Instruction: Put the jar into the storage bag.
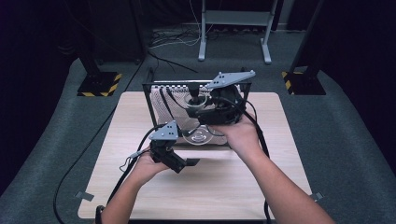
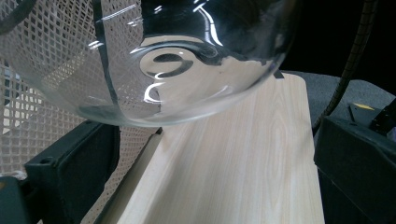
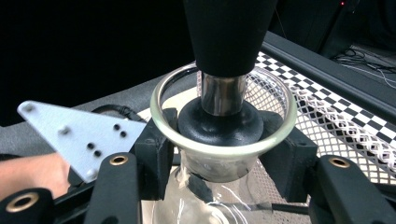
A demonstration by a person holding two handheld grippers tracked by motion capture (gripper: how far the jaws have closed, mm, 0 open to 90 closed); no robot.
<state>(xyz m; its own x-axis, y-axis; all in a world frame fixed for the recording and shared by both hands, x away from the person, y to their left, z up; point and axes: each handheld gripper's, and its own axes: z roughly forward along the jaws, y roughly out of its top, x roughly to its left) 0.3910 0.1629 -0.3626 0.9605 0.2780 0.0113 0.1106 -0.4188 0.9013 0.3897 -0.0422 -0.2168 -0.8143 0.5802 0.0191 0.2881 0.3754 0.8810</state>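
**Flask held at the neck**

While your right gripper [image 3: 224,154] clamped the glass flask [image 3: 219,140] by its neck at centre frame, beside the mesh rack [image 1: 161,100], your left gripper [image 1: 184,163] sat with jaws apart under the flask's round belly, gripping nothing.

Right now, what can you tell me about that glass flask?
The flask is clear glass with a round belly and a short neck that flares to a wide rim. A black stopper with a metal stem sits in the mouth. The right tool grips the neck from both sides and holds it upright, its belly hanging above the table beside a white mesh rack.
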